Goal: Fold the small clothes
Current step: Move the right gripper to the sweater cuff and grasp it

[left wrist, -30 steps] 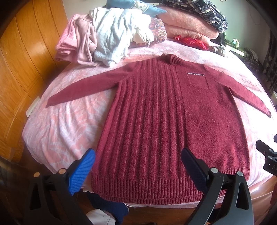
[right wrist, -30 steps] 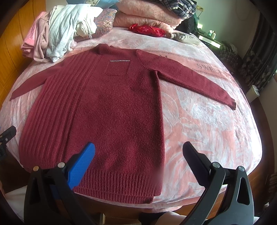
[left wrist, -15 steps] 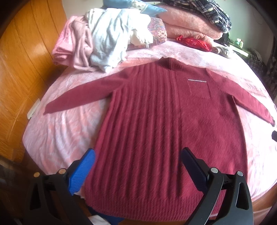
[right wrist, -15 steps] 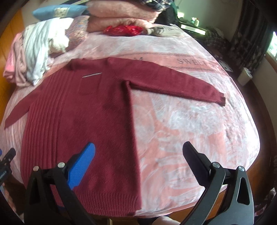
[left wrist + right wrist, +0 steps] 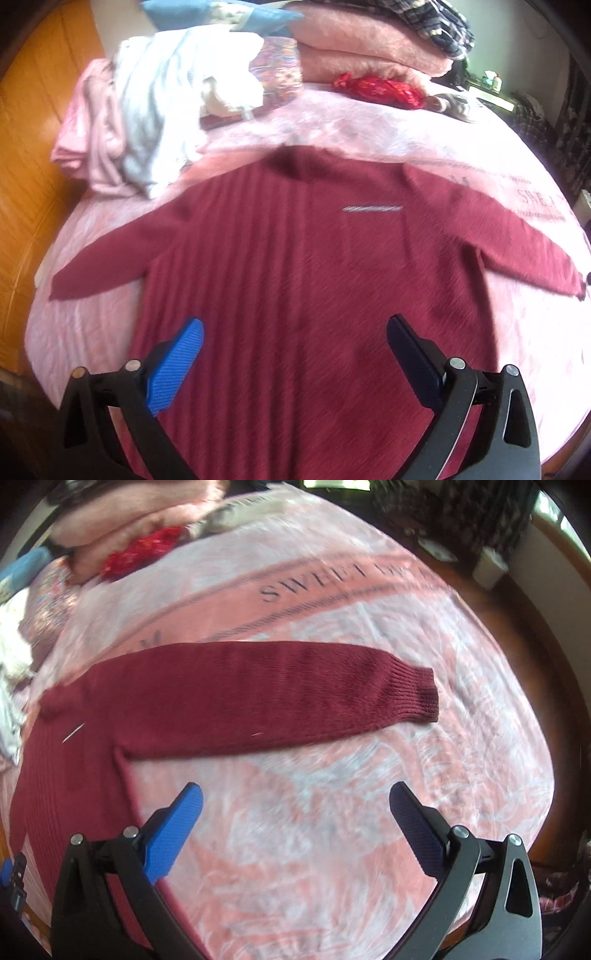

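Note:
A dark red knitted sweater [image 5: 303,280] lies flat, front up, on the pink bedspread [image 5: 369,136], both sleeves spread sideways. My left gripper [image 5: 295,332] is open and empty, hovering over the sweater's body. My right gripper [image 5: 295,797] is open and empty over bare bedspread [image 5: 332,849], just below the sweater's right sleeve [image 5: 280,698], whose ribbed cuff [image 5: 421,694] points right. The sweater's body [image 5: 66,775] is at the left in the right wrist view.
A pile of white and pink clothes [image 5: 147,122] lies at the bed's far left, folded pink blankets [image 5: 369,51] and a red item [image 5: 380,88] at the far end. A wooden wall [image 5: 29,147] stands left of the bed. The bed's right edge [image 5: 539,775] drops to the floor.
Both grippers moved forward over the bed. The left one now hovers over the sweater's middle; the right one swung right toward the right sleeve. Both stayed open.

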The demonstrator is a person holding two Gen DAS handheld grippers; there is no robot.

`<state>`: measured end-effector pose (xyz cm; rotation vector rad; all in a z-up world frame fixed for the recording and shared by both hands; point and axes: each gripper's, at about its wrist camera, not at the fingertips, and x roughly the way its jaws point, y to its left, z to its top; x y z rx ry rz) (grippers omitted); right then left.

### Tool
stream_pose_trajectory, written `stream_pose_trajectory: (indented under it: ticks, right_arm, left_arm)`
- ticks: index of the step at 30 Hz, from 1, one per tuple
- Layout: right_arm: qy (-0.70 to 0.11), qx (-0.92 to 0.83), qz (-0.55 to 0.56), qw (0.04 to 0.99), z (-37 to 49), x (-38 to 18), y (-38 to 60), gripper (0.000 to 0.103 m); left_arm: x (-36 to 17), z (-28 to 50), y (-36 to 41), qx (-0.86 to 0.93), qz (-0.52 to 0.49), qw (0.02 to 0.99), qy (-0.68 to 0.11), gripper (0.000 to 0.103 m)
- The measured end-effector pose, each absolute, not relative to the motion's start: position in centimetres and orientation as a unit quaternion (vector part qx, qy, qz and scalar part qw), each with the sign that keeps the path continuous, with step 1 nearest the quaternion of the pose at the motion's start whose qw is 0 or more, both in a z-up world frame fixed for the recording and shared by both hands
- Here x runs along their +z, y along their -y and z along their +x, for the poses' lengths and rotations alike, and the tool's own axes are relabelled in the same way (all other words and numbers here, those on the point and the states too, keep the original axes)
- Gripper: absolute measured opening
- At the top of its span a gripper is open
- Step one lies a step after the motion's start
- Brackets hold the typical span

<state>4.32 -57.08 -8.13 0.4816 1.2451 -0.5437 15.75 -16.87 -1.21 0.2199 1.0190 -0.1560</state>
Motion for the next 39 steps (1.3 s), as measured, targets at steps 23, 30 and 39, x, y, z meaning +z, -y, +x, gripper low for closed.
stream_pose_trajectory:
  ticks: [23, 30, 39]
  right_arm:
    - [-0.577, -0.199, 0.324, 0.723, 4.1, -16.6, 71.6, 0.100]
    - [-0.578, -0.191, 0.339, 0.718, 4.0, -18.1, 72.8, 0.093]
    - [-0.547, -0.162, 0.322, 0.756, 4.0, -14.5, 72.3, 0.015]
  left_arm:
    - [-7.8, 24.7, 35.4, -0.128, 0.126, 0.845, -0.503, 0.099]
    - [-8.9, 25.6, 37.0, -0.127, 0.132, 0.843, -0.505, 0.099]
    - [-9.6, 27.5, 35.6, -0.112, 0.122, 0.845, -0.508, 0.099]
